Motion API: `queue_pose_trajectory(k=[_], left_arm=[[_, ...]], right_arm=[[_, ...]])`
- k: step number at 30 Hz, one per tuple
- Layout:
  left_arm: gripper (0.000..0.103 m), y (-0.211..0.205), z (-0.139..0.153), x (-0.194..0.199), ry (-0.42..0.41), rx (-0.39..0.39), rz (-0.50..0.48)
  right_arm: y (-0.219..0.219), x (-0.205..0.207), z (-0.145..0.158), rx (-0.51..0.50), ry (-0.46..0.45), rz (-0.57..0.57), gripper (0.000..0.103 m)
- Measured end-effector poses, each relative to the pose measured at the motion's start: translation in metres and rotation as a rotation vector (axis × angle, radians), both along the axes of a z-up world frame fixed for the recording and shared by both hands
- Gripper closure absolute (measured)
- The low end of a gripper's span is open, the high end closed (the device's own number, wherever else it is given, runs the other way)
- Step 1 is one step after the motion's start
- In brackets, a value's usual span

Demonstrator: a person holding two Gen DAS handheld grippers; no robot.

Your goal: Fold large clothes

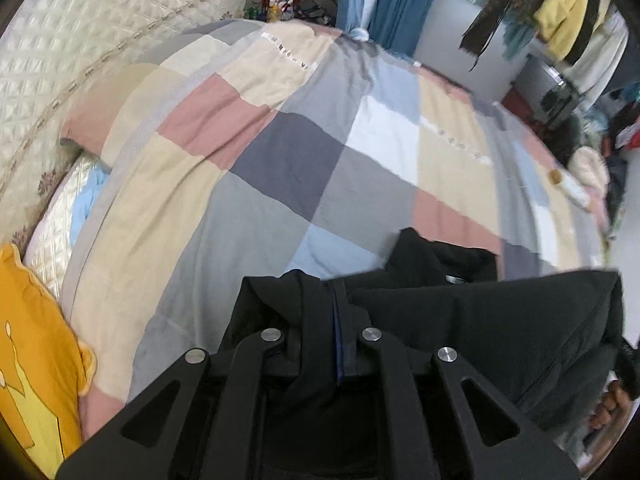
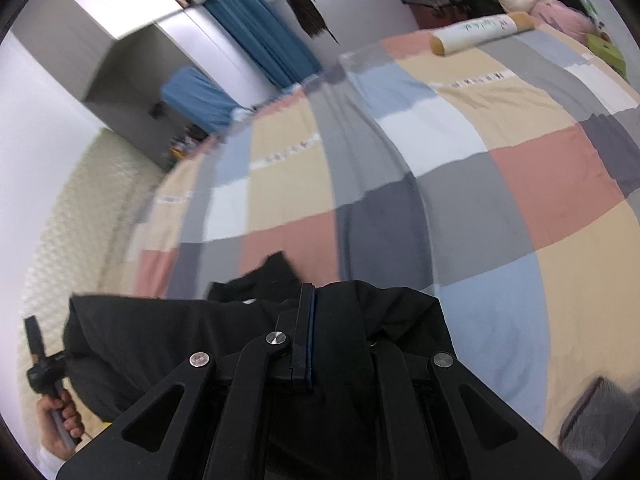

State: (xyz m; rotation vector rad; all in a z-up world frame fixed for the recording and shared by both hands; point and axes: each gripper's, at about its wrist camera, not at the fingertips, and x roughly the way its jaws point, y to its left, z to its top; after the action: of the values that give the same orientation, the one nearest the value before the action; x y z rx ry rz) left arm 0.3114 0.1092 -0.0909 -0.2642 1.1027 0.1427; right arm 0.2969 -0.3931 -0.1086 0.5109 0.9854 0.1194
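Note:
A large black garment (image 1: 480,312) hangs between my two grippers above a bed with a patchwork cover (image 1: 280,152). My left gripper (image 1: 338,296) is shut on one shoulder of it; black cloth wraps over the fingers. My right gripper (image 2: 310,300) is shut on the other shoulder of the same garment (image 2: 160,332), with cloth bunched over its right finger. The garment's collar (image 2: 276,268) sticks up between the two grips. The lower part of the garment hangs out of sight.
The patchwork cover (image 2: 480,184) spreads ahead of both grippers. A white roll with tan ends (image 2: 480,34) lies at the bed's far side. An orange cushion (image 1: 32,360) and quilted headboard (image 1: 80,40) are to the left. Hanging clothes (image 1: 560,12) and blue curtains (image 2: 260,48) stand behind.

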Motion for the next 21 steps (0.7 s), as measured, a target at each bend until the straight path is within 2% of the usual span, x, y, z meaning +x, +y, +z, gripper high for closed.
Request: queue_pose_trajectory(k=[5,7,10,14,18,21], left_arm=[[0.092,-0.009,-0.045,0.039,0.053,0.059,0.026],[0.092,-0.013,-0.058,0.051,0.065,0.061,0.032],[0.092,-0.010,-0.077,0.065,0.089,0.043,0.041],[0.092,-0.017,-0.095,0.074,0.119,0.061,0.026],[0.092,-0.020,-0.096,0.075,0.123,0.062,0.019],[0.092,-0.017,-0.091,0.062,0.112,0.015,0.020]], right_arm=[[0.016,0.039,-0.045,-0.087,0.103,0.002,0.101],[0.021,0.050,-0.060,-0.111,0.130,0.002,0.101],[0.027,0.062,-0.080,-0.122,0.164,0.012,0.102],[0.033,0.072,-0.101,-0.121,0.195,0.031,0.103],[0.026,0.069,-0.103,-0.068,0.191,0.024,0.103],[0.015,0.062,-0.097,0.020,0.183,0.012,0.100]])
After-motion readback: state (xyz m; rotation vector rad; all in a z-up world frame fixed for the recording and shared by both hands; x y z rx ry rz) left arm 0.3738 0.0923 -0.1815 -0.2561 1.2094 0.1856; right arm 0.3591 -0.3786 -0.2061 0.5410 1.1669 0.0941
